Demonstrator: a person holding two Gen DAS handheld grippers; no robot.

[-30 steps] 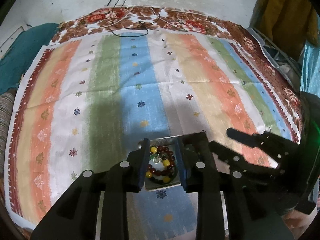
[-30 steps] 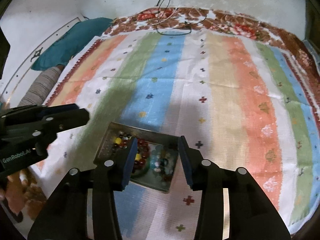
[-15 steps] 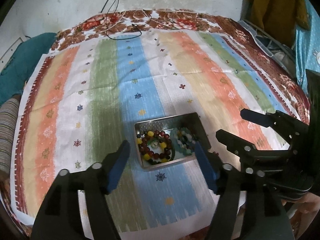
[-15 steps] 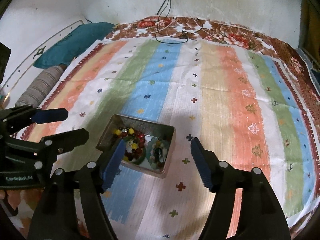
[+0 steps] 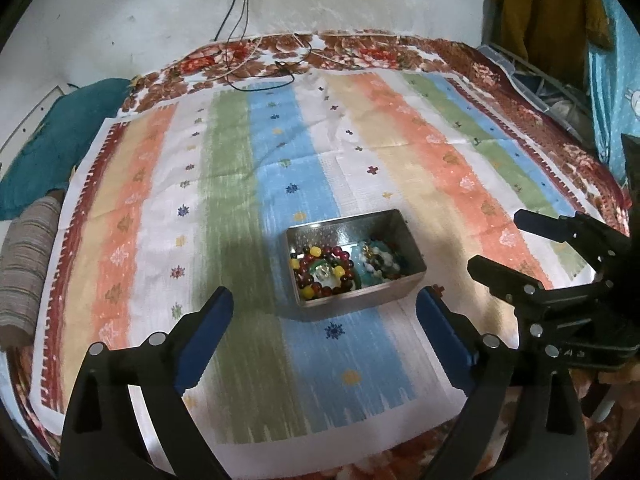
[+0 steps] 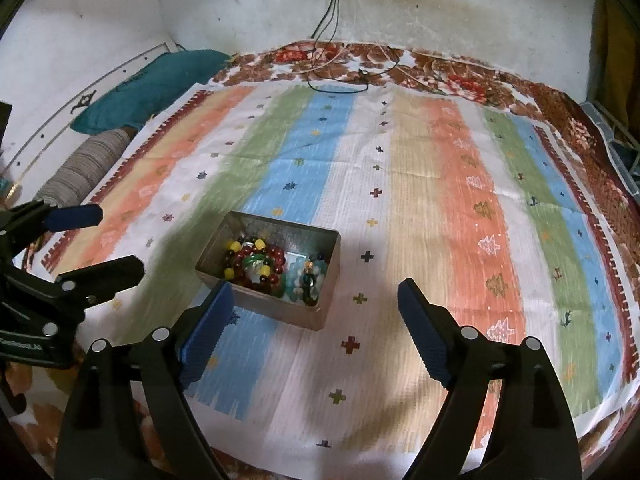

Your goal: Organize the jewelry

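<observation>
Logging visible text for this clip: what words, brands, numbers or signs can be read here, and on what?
"GenRoboAI", partly cut off, in white on the left gripper body in the right wrist view.
Small white marking on the right gripper body in the left wrist view: too blurred to read.
Nothing legible on the tin or cloth.

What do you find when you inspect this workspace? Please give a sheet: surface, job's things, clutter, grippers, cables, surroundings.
Surface: striped cloth over a floral bedcover.
Job's things: metal tin holding a red and yellow bead bracelet and a pale blue bracelet.
Clutter: nothing seen on the cloth.
Grippers: left gripper open, empty; right gripper open, empty.
Cables: black and white cables at the far edge.
Surroundings: teal pillow, striped bolster, white wall.
</observation>
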